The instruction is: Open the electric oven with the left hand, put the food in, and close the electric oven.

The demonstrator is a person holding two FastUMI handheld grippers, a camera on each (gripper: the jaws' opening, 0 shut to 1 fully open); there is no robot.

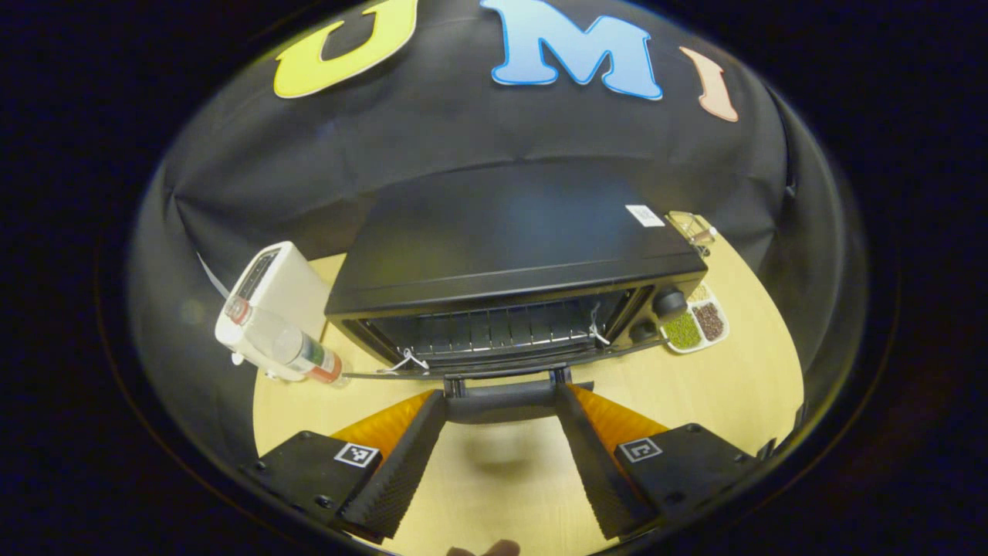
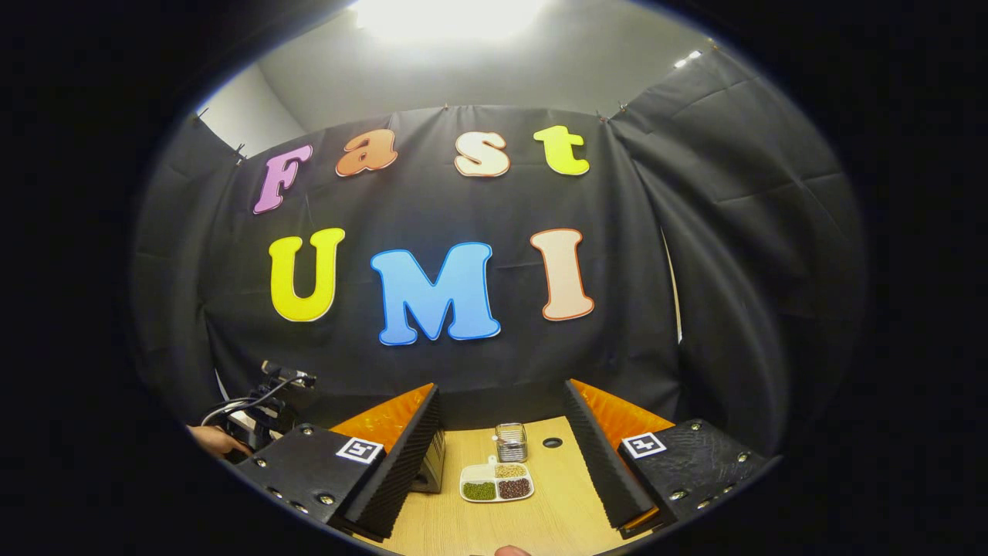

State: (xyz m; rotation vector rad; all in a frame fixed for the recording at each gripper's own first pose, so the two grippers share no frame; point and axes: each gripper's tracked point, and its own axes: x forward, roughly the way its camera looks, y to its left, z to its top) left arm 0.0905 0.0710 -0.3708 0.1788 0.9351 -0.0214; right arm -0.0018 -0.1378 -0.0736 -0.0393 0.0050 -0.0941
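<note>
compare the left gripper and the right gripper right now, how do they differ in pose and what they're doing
The left gripper is down at the electric oven, its open fingers straddling the door handle; the right gripper hangs over bare table with nothing between its fingers. The left one looks down on the oven's lowered door; the right one looks across at the sectioned dish of beans and small jar. Both are open.

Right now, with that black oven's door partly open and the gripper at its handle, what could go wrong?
1. The left gripper straddles the door's dark bar handle with the fingers apart; the handle might slip out as the door swings.
2. The clear plastic bottle lying against the white device sits near the black electric oven; the door could knock it.
3. The white divided tray of beans lies close to the oven's knob side.
</note>
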